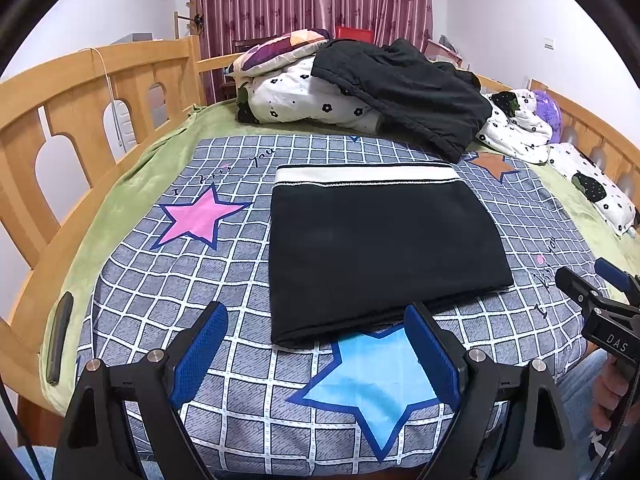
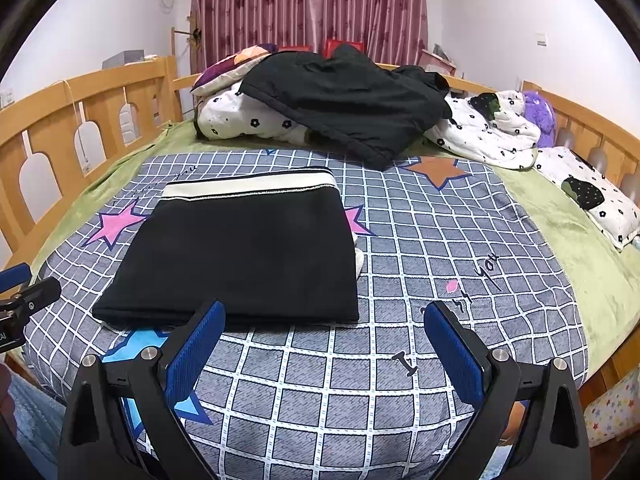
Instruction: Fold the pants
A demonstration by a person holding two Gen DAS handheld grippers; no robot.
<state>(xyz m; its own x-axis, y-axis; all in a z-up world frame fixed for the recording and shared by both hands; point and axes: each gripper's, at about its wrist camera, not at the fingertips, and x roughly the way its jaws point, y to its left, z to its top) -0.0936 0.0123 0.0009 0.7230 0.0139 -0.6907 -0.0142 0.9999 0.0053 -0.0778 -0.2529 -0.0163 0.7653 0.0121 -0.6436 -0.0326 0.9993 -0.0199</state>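
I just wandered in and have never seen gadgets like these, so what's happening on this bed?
A person is folding pants using two hand-held grippers. The black pants lie folded into a neat rectangle on the checked star-print sheet, white waistband on the far side. Both the left gripper and right gripper hang open just short of the near edge, holding nothing. A separate dark garment sits heaped on the floral bedding at the far end.
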